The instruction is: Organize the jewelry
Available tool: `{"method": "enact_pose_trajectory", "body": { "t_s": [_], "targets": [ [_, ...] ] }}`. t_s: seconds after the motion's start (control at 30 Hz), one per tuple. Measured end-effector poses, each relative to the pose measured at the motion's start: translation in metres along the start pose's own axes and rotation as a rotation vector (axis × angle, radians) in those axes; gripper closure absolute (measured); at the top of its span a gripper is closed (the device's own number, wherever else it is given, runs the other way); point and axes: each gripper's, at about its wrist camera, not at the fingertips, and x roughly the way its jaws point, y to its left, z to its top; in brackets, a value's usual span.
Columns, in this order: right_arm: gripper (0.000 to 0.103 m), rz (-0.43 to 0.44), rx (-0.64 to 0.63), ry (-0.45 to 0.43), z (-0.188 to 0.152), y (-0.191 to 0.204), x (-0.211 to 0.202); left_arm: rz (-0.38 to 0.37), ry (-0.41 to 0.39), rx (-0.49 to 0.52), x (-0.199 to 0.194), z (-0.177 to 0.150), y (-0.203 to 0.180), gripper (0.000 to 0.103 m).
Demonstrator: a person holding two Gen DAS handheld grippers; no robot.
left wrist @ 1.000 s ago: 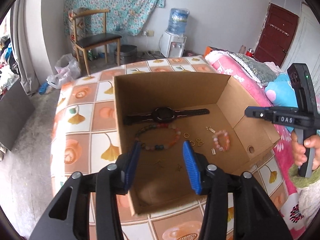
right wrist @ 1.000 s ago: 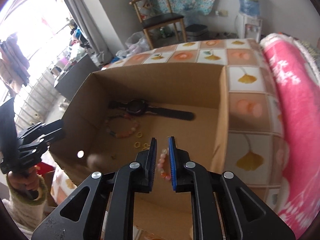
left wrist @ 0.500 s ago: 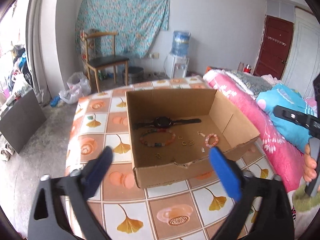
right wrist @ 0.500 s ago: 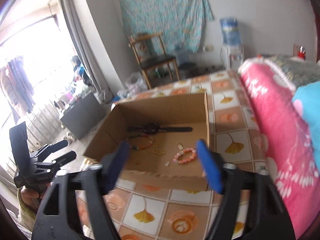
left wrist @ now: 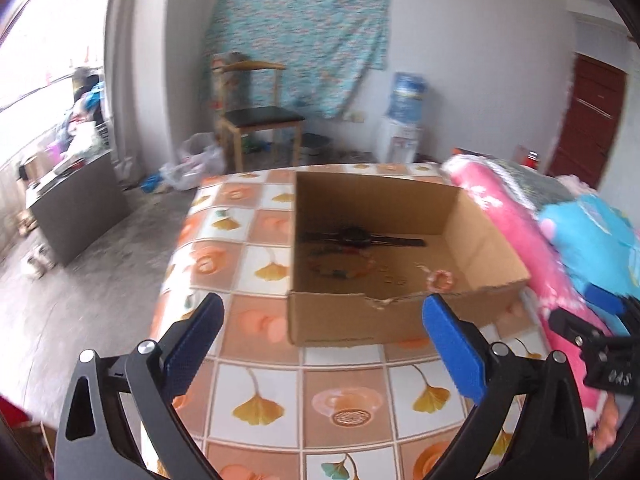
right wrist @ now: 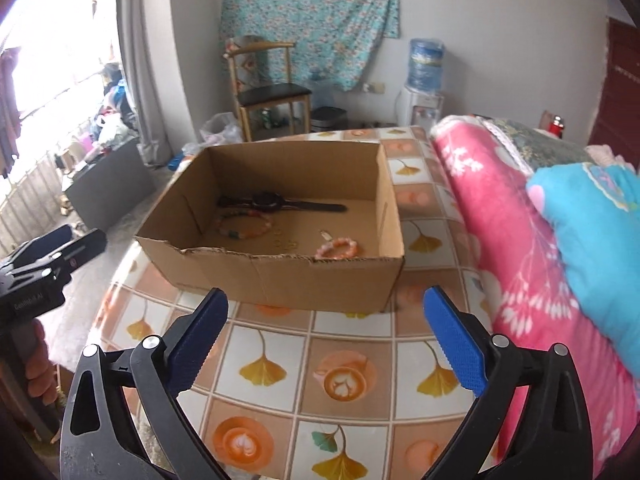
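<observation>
An open cardboard box (left wrist: 332,324) (right wrist: 280,276) stands on the tiled tabletop. Inside lie a black watch (left wrist: 356,236) (right wrist: 272,202), a multicoloured bead bracelet (left wrist: 340,266) (right wrist: 244,226), a pink bead bracelet (left wrist: 440,279) (right wrist: 338,248) and small gold rings (left wrist: 394,276) (right wrist: 286,242). My left gripper (left wrist: 320,346) is open and empty, held back from the box's near wall. My right gripper (right wrist: 326,340) is open and empty, also short of the box. The other gripper shows at the edge of each view: the right one (left wrist: 600,344), the left one (right wrist: 44,264).
The table has an orange and white ginkgo-pattern cloth (right wrist: 344,384). Pink and blue bedding (right wrist: 540,240) lies along the right side. A wooden chair (left wrist: 256,116) and a water dispenser (left wrist: 404,128) stand by the far wall, a grey cabinet (left wrist: 76,208) at the left.
Both grippers have pulled up and back out of the box and opened wide. The pink bracelet, earlier by the right fingers, lies in the box.
</observation>
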Motion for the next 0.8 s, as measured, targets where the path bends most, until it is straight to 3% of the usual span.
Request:
{"method": "enact_pose_trajectory", "body": {
  "t_s": [0.17, 0.33, 0.8],
  "targets": [
    [0.008, -0.055, -0.019, 0.001, -0.003, 0.010, 0.001, 0.075, 0.037, -0.048, 0.003, 0.000, 0.007, 0.005],
    [0.008, -0.032, 0.005, 0.044, -0.006, 0.012, 0.011, 0.117, 0.066, -0.037, 0.008, -0.001, 0.004, 0.005],
    [0.008, -0.015, 0.031, 0.091, -0.005, 0.013, 0.024, 0.168, 0.093, 0.031, 0.016, 0.000, -0.011, 0.005]
  ]
}}
